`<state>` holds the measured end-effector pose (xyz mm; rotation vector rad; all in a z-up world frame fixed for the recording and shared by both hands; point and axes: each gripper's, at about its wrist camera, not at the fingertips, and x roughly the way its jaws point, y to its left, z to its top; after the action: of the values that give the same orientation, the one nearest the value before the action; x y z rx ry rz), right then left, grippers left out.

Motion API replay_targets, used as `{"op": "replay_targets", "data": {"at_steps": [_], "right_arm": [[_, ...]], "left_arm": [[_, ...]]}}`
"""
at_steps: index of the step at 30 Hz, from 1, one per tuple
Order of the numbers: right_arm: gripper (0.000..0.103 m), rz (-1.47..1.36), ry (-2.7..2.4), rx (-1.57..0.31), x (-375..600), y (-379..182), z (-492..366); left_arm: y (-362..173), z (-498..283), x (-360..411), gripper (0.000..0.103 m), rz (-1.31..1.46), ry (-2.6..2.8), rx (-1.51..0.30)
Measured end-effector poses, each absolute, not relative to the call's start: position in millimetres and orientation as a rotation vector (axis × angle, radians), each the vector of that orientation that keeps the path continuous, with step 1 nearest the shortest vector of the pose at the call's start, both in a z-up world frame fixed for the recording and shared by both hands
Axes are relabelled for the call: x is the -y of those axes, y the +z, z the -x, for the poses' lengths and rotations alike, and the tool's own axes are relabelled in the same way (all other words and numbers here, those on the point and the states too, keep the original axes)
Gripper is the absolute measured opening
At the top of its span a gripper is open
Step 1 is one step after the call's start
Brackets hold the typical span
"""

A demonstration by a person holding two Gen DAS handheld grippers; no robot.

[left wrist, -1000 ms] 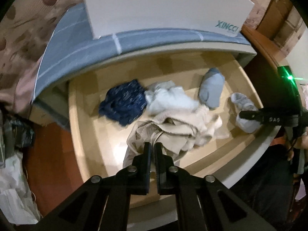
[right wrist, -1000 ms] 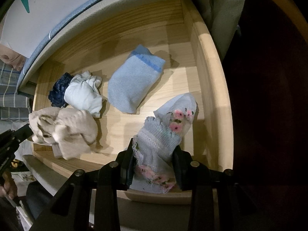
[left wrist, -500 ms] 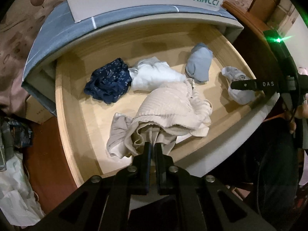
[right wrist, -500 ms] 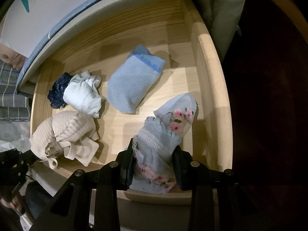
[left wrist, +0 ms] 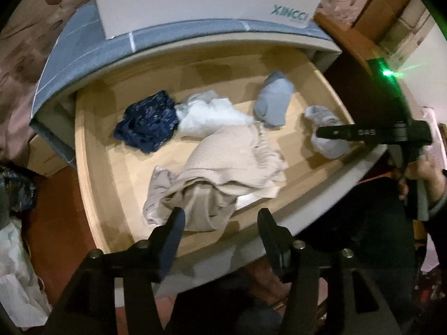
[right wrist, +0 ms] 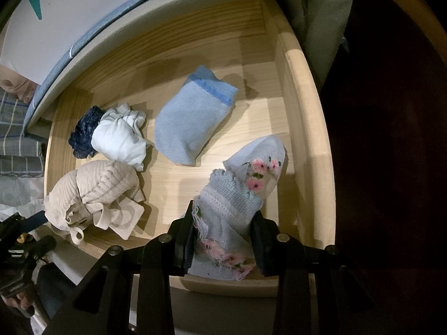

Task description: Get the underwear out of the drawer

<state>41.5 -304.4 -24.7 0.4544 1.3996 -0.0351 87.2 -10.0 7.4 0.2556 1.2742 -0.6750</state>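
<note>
**Underwear lies loose at the drawer's front edge**

Underwear (left wrist: 234, 167), beige and ribbed, rests inside the wooden drawer (left wrist: 92, 167) against its front rim. The left gripper (left wrist: 220, 223) has just been opening; its fingers stand apart above the cloth, gripping nothing. The right gripper (right wrist: 223, 240) is clamped on a flowered sock (right wrist: 240, 195) at the drawer's right front corner.

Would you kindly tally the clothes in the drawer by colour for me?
Beige: 1, the ribbed garment
White: 1, the bundle
Dark blue: 1, the patterned piece
Light blue: 1, the plain sock
Grey with pink flowers: 1, the sock in the right gripper
Total: 5
</note>
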Motion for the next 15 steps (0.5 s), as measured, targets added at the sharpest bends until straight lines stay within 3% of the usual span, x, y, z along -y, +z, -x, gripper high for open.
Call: {"op": "replay_targets", "data": {"at_steps": [8,15], "right_arm": [[0.033,-0.456,-0.038,-1.399,303.5,-23.9,-41.4],[0.033,-0.452,-0.045,-1.401,304.9,-24.4,-40.8]], "left_arm": [[31.7,-99.6,17.6,0.06,-0.265,-0.697,-1.237],[22.0,-125.2,42.9,0.061,-0.319,-0.692,-1.281]]}}
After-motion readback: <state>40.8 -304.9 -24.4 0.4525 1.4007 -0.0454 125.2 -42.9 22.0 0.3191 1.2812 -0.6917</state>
